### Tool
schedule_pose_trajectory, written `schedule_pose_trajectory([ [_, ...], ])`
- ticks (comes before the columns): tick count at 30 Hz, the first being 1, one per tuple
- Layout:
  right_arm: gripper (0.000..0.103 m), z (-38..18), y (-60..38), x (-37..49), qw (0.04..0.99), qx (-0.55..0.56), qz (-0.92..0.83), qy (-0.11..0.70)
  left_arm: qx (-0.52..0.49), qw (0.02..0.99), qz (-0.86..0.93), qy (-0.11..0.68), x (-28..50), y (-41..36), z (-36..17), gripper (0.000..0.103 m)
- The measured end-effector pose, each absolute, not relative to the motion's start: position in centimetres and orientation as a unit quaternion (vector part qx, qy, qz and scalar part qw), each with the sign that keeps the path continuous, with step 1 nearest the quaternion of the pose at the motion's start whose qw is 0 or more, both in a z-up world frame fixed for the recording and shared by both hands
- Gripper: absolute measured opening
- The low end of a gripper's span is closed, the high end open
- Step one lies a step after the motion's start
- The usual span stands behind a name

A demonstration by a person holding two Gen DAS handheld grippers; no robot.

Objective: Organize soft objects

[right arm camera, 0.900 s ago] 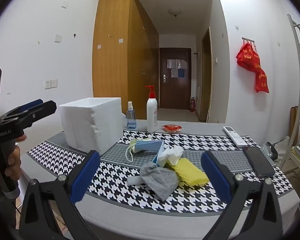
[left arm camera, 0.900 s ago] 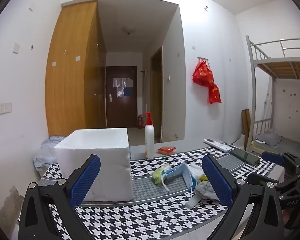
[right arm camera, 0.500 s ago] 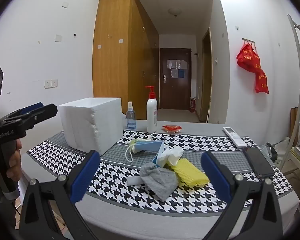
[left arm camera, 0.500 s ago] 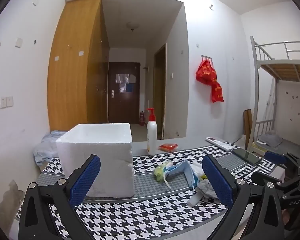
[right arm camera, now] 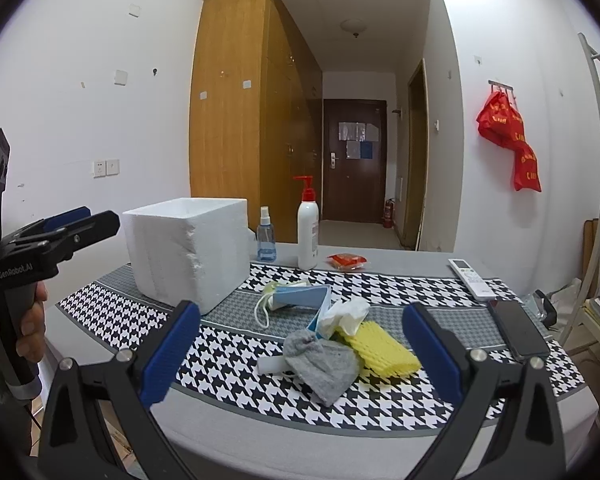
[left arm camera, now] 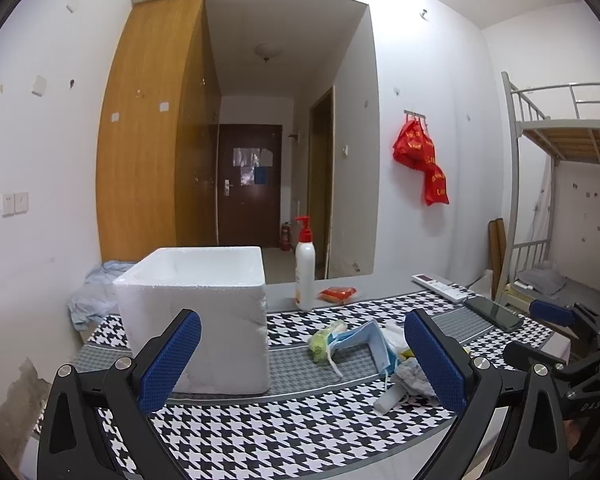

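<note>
Both tongs hover above the near edge of the desk (right arm camera: 228, 364) with their blue pads spread as wide as they go and nothing between them. Just beyond the right tongs (right arm camera: 300, 350), between its two pads as seen from its camera, lies the heap of soft things: a grey sock (right arm camera: 324, 364) nearest, a yellow sponge cloth (right arm camera: 384, 350) touching it on the right, a crumpled white tissue (right arm camera: 346, 314) behind them, and a blue face mask (right arm camera: 300, 296) farther back. The white foam box (right arm camera: 188, 248) stands ahead and to the left of these tongs, open at the top. From the left tongs (left arm camera: 302, 360) the box (left arm camera: 204, 312) is straight ahead behind the left pad, and the mask (left arm camera: 360, 340) lies ahead toward the right pad. A hand (right arm camera: 24, 326) grips the left tongs' handle.
</note>
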State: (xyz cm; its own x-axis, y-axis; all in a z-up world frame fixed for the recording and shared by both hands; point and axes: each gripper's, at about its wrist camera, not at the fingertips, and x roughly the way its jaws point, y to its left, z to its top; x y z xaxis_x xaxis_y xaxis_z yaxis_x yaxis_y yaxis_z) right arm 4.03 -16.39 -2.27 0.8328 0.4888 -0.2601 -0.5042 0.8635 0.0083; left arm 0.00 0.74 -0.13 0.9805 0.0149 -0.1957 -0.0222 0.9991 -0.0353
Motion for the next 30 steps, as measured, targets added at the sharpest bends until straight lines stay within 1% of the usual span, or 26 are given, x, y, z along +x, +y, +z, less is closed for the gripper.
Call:
schedule_pose_trajectory([
  [5,0.102,-2.21,-16.25,3.90,0.957,-0.033,0.259,0.126,-0.007,0.995,0.020,0.097,0.05,0.50,-0.25,0.102],
  [30,0.102,-2.29,-16.46,3.93,0.957,-0.034,0.254,0.132,-0.009,0.993,0.014,0.113,0.26,0.47,-0.65,0.102],
])
